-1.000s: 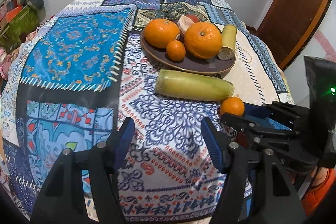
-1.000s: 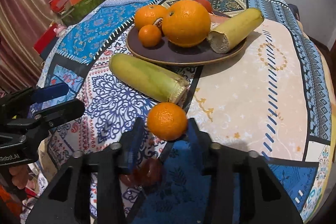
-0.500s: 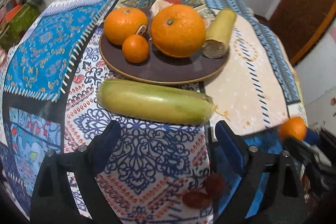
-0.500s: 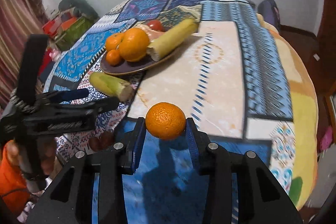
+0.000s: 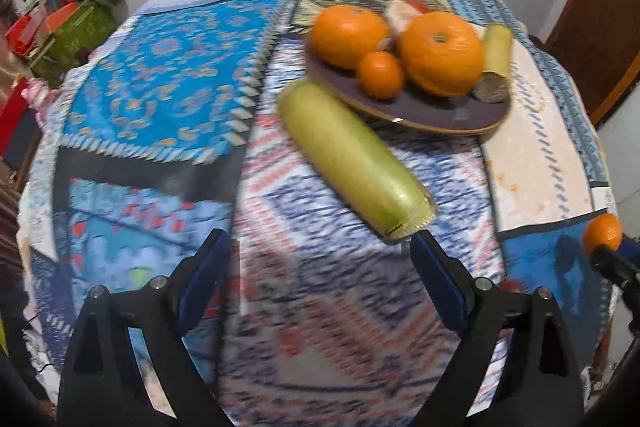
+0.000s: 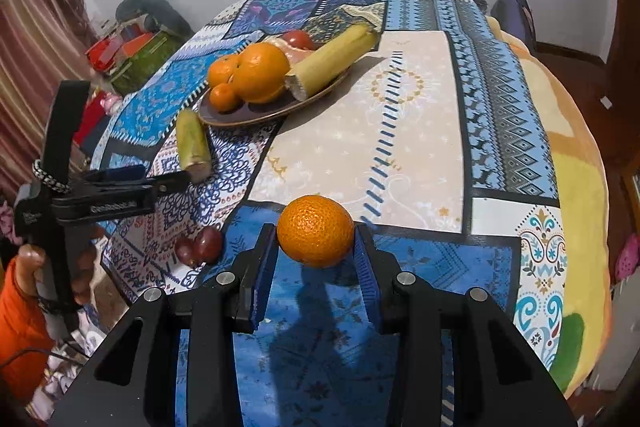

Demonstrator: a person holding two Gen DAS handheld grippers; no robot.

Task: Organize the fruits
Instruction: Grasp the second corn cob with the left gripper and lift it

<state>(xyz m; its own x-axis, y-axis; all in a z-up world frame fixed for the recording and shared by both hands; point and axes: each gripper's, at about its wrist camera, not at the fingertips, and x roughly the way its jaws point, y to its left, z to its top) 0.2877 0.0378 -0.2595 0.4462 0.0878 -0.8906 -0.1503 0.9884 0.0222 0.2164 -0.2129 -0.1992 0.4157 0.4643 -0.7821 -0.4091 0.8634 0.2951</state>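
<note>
Patchwork cloth (image 6: 420, 131) in blues, creams and reds covers a round desk. At the near edge, the right gripper (image 6: 316, 259) has its blue jaws closed on a small orange (image 6: 315, 230), one pad pressing each side, the fruit lifted clear of the cloth. In the left wrist view this orange (image 5: 602, 233) shows at the far right edge.

The left gripper (image 5: 320, 279) hovers over the near left part of the desk, its jaws spread wide with nothing between them; they have just been opening. Seen from the right wrist view, the left gripper (image 6: 160, 181) is held by a hand (image 6: 52, 275) with an orange sleeve.

A long green corn cob (image 5: 352, 159) in its husk lies on the cloth just beyond the left jaws, slanting from far left to near right. Its far end sits just beside a dark brown plate (image 5: 432, 111).

On the plate rest two large oranges (image 5: 440, 53), a small mandarin (image 5: 380, 74), a yellow-green second cob (image 5: 496, 61) leaning over the right rim, and, behind them, something red and something pale that I cannot identify.

Two dark red grapes (image 6: 200, 245) lie on the cloth near the desk's edge, between the two grippers.
</note>
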